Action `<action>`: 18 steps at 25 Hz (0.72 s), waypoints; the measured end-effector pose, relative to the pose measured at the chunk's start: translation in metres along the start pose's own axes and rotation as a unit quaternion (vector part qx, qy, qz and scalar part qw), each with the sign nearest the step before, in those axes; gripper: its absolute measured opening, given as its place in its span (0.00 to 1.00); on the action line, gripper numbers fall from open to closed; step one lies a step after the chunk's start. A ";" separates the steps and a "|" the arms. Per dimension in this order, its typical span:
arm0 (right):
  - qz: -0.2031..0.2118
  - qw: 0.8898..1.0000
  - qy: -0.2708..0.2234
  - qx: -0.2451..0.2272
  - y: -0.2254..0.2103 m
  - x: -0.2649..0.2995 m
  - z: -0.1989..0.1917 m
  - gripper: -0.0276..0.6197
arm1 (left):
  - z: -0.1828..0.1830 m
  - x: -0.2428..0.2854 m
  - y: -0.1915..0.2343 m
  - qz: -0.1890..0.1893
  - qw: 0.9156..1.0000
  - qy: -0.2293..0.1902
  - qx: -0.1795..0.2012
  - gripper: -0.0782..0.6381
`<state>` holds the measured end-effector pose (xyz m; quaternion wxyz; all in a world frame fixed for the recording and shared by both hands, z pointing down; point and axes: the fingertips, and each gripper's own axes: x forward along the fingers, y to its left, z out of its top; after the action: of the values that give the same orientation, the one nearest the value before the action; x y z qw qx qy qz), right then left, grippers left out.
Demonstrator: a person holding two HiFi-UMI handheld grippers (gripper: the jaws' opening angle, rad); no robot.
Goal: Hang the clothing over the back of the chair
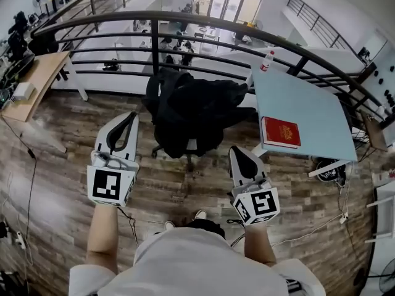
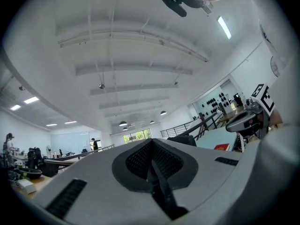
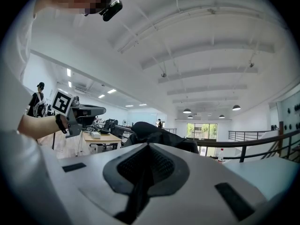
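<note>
The left gripper (image 1: 128, 119) has its jaws pressed together with nothing between them, and its own view shows only the room beyond the tips. The right gripper (image 1: 238, 152) is likewise clenched and empty, its jaws meeting in a dark slit. Both are held level in front of the person and point toward the chair. Neither touches the chair or the cloth.

Between and beyond the two tips stands an office chair (image 1: 189, 155), and a black garment (image 1: 191, 113) is draped over its top. The garment covers the backrest and spills down toward the seat, so the back itself is hidden. It lies bunched rather than smooth, with one part trailing to the right toward the light blue table (image 1: 296, 100). A red book (image 1: 281, 132) lies on that table, near the chair side. A dark railing (image 1: 185, 18) curves behind the chair.

Judging from this, the hanging looks done: the clothing rests on the chair and both grippers are free of it. At most a little straightening of the bunched cloth seems left
</note>
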<state>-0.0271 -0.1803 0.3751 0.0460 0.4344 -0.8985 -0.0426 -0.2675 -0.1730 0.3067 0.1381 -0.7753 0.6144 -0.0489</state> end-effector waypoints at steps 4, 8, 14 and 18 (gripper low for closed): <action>-0.002 1.000 0.000 -0.006 0.004 -0.008 0.003 0.07 | -0.002 -0.025 0.005 0.008 1.000 -0.008 -0.016 0.14; -0.013 1.000 0.000 -0.005 -0.001 -0.019 0.006 0.07 | -0.001 -0.042 0.008 0.017 0.999 -0.013 -0.028 0.14; -0.033 0.999 -0.003 -0.001 -0.016 -0.032 0.006 0.07 | -0.011 -0.066 0.013 0.040 0.999 -0.002 -0.033 0.14; -0.040 0.999 -0.003 0.007 -0.022 -0.039 0.002 0.07 | -0.025 -0.081 0.011 0.052 0.998 0.013 -0.039 0.14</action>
<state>0.0135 -0.1630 0.3684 0.0388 0.4701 -0.8809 -0.0395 -0.3037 -0.1014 0.3354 0.1022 -0.7466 0.6567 -0.0274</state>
